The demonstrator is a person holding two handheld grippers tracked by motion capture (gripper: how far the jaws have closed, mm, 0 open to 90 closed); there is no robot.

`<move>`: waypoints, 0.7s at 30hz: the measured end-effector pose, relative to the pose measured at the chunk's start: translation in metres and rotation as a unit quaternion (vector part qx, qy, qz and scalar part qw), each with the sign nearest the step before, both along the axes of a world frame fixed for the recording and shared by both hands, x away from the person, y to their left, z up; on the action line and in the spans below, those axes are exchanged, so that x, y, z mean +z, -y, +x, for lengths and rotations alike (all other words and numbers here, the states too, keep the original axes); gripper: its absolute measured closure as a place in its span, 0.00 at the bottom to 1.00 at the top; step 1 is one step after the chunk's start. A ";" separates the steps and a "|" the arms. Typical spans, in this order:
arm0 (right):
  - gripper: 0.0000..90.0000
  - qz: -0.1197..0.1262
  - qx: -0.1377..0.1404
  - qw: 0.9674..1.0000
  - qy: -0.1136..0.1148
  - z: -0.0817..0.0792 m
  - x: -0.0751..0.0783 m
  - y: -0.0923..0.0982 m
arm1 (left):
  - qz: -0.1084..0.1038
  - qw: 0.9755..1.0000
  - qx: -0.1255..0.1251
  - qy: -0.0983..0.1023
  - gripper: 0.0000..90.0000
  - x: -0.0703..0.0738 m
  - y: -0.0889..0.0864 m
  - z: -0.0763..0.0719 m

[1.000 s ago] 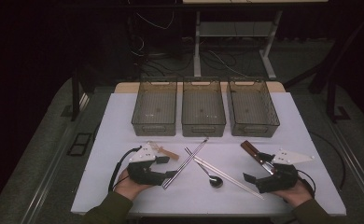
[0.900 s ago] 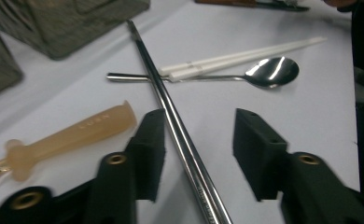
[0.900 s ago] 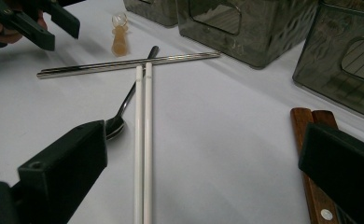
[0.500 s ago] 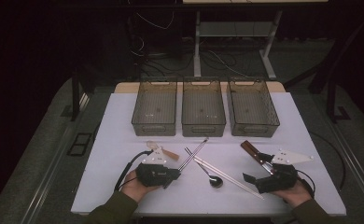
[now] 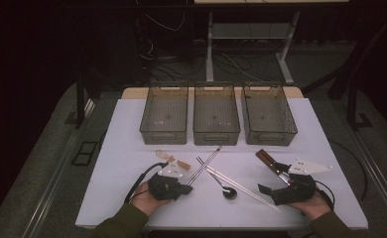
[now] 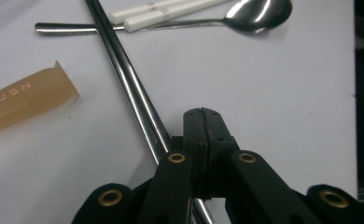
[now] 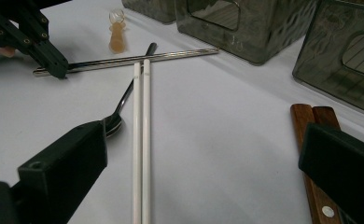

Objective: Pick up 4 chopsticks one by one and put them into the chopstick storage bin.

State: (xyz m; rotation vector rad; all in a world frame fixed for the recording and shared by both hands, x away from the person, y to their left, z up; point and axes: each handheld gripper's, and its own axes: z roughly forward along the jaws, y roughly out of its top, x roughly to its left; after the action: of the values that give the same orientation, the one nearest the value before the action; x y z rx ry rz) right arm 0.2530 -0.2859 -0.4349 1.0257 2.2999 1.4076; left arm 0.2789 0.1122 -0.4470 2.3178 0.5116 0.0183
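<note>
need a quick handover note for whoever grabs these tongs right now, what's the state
Left tongs: the jaws have just closed and meet tip to tip at the near end of the metal chopsticks. The pair runs beside and under them; whether it is pinched cannot be told.
Right tongs: open, holding nothing, low over the white chopsticks.
On the table: spoon under the white chopsticks, wooden-handled pieces at the right, a small amber piece.
Done: nothing sorted; the three bins hold no cutlery.
Left: check the left grip, then lift the metal chopsticks, probably toward a bin.
</note>
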 end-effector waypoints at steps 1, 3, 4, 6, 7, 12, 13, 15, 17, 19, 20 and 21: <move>0.01 0.000 0.000 1.000 0.000 0.000 0.000 0.000 | 0.001 1.000 -0.001 0.001 0.99 0.000 0.000 0.000; 0.01 -0.001 0.000 1.000 0.000 0.000 0.000 0.000 | 0.002 1.000 -0.001 0.000 0.99 0.000 0.000 0.000; 0.01 0.000 -0.001 1.000 0.000 0.000 0.000 0.000 | 0.002 1.000 -0.001 0.000 0.99 0.000 0.000 0.000; 0.01 0.000 0.000 1.000 0.002 0.000 0.000 0.001 | 0.002 1.000 0.002 -0.002 0.99 0.001 0.000 0.000; 0.01 0.000 0.000 1.000 0.002 0.000 0.000 0.001 | 0.002 1.000 0.003 -0.001 0.99 0.001 0.000 0.000; 0.01 -0.001 0.000 1.000 0.001 0.000 0.000 0.000 | 0.006 1.000 0.013 0.001 0.99 0.001 -0.002 0.001; 0.01 0.000 0.000 1.000 0.001 0.000 0.000 0.000 | 0.006 1.000 0.013 0.001 0.99 0.001 -0.002 0.001; 0.01 0.000 -0.001 1.000 0.002 0.000 0.000 0.001 | 0.009 1.000 0.015 0.002 0.99 0.002 -0.003 0.002; 0.01 -0.001 0.000 1.000 0.002 0.000 0.000 0.001 | 0.010 1.000 0.019 0.004 0.99 0.002 -0.004 0.002; 0.01 -0.001 0.000 1.000 0.003 0.000 0.000 0.001 | 0.011 1.000 0.022 0.003 0.99 0.002 -0.004 0.002; 0.01 -0.001 0.000 1.000 0.003 0.000 0.000 0.001 | 0.011 1.000 0.026 0.004 0.99 0.002 -0.005 0.003; 0.01 -0.001 0.000 1.000 0.003 0.000 0.000 0.001 | 0.011 1.000 0.026 0.004 0.99 0.002 -0.005 0.003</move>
State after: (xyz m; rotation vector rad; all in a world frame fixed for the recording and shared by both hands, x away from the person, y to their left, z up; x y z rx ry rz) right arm 0.2532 -0.2866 -0.4346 1.0212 2.2964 1.4068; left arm 0.2815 0.1176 -0.4452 2.3247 0.5709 0.0584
